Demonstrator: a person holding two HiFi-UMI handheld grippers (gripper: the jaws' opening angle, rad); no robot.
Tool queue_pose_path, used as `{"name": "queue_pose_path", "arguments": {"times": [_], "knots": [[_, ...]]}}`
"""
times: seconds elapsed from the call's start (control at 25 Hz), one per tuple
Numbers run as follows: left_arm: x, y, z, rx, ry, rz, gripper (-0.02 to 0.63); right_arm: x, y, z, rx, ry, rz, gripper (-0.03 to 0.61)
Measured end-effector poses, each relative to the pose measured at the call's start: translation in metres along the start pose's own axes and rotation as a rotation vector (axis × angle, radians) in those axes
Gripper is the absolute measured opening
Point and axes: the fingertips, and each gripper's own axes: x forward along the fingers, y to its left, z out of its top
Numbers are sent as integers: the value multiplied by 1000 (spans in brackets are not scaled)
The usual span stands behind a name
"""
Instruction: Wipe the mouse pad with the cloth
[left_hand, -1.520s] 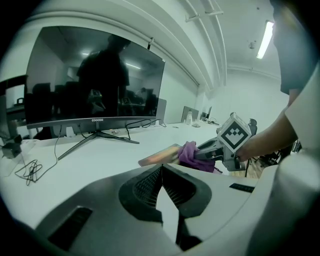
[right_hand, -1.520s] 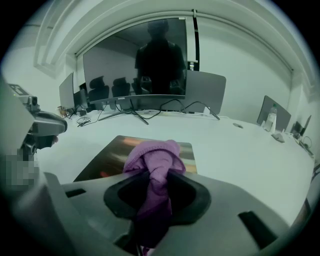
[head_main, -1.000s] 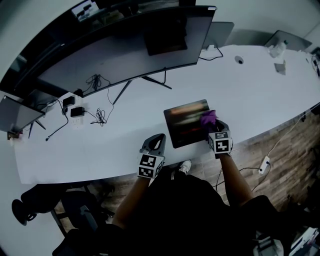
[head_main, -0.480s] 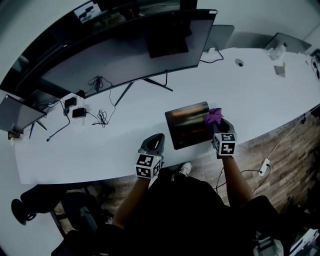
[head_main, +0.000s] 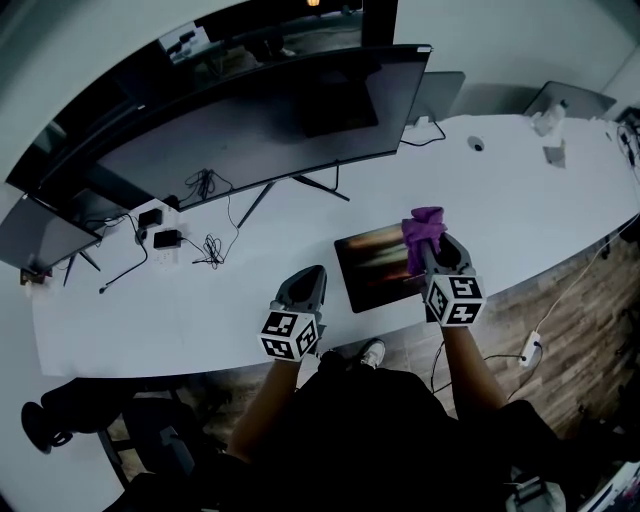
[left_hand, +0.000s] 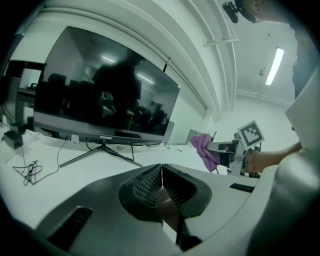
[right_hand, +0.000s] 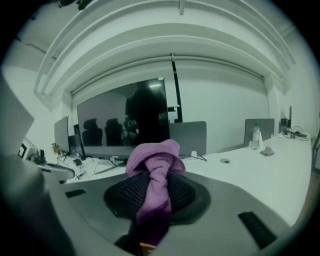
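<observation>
The dark mouse pad (head_main: 372, 266) lies flat on the white desk (head_main: 200, 310), near its front edge. My right gripper (head_main: 432, 247) is shut on the purple cloth (head_main: 422, 230) and holds it raised above the pad's right side. In the right gripper view the cloth (right_hand: 156, 180) is pinched between the jaws and bunches out past the tips. The left gripper view shows the cloth (left_hand: 205, 150) hanging in the air at the right. My left gripper (head_main: 305, 288) is shut with nothing in it, at the desk's front edge left of the pad.
A wide curved monitor (head_main: 260, 110) on a splayed stand (head_main: 290, 185) fills the back of the desk. Power adapters and cables (head_main: 175, 235) lie at the left. A laptop (head_main: 440, 90) and small items (head_main: 550, 130) sit at the far right. Wood floor (head_main: 560, 310) lies below.
My right gripper has lifted the purple cloth up off the mouse pad's right edge and toward the camera. The left gripper has shifted only slightly.
</observation>
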Motion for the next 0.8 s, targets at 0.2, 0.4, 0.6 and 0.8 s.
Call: {"name": "queue_pose_path", "arguments": {"times": [0.2,0.4,0.6,0.8], "knots": [[-14,21,27,12,-57,63,23,-15,22,51,1,-119,50,110],[-25,21,48,50,-104,87,21,-28,46,80,-66,-187,95,107],[-33,16,54,64,-118,81,21,-30,62,84,-118,-197,99,100],[-38,17,54,72,-124,85,21,-31,70,79,-128,-186,114,98]]}}
